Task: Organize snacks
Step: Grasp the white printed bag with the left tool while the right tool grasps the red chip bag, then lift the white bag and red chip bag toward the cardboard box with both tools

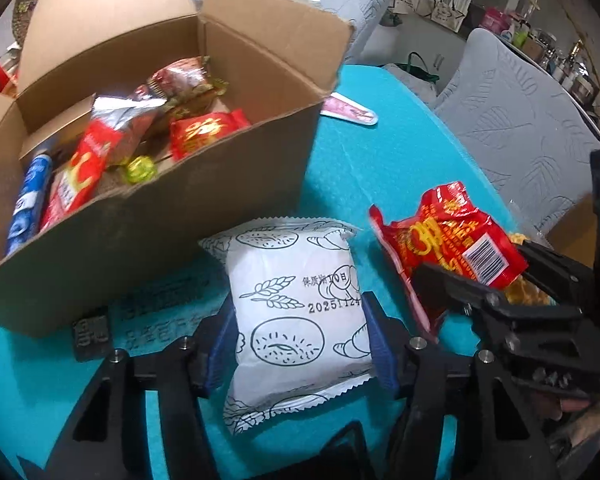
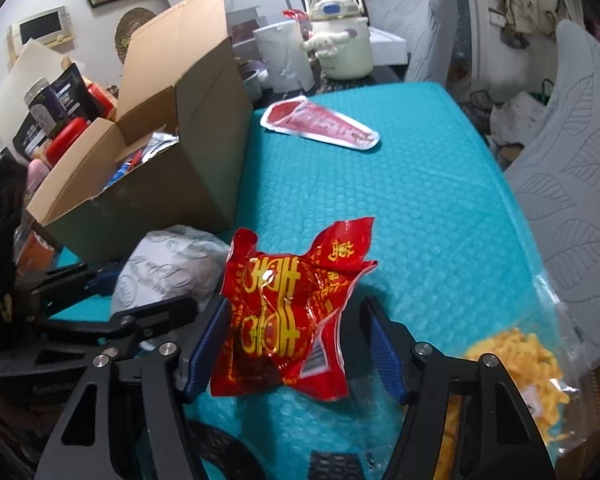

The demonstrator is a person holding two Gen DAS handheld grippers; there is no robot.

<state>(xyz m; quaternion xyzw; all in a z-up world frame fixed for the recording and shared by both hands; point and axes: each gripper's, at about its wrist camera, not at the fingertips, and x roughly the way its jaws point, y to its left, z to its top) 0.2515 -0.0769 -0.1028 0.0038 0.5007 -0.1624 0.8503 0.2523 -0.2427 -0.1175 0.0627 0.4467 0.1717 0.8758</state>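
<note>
At the left stood an open cardboard box [image 1: 152,208] on the teal bubble-wrap table cover [image 1: 400,160], flaps up, holding a heap of snacks: a blue tube [image 1: 28,200] against its near-left wall, a red-and-silver packet [image 1: 100,148] leaning over it, a green-gold wrapped candy [image 1: 140,169], a small red packet with gold print [image 1: 206,132] and a crinkled dark-red bag [image 1: 182,80] toward the back. Just in front of the box lay a white bread packet [image 1: 296,320] printed with line drawings, and the left gripper [image 1: 298,340] clasped it, both blue pads [image 1: 220,344] pressed against its sides. To the right of that, a red snack bag [image 2: 284,320] with gold characters sat between the fingers of the right gripper [image 2: 296,344]; its left pad touched the bag, the right pad stood apart, so the jaws were parted and not clamping it. Farther back on the cover lay a flat red-and-white wedge-shaped packet [image 2: 320,124], well apart from both grippers. At the far right, a clear bag of yellow snacks [image 2: 516,380] lay beside the right gripper's outer finger.
</note>
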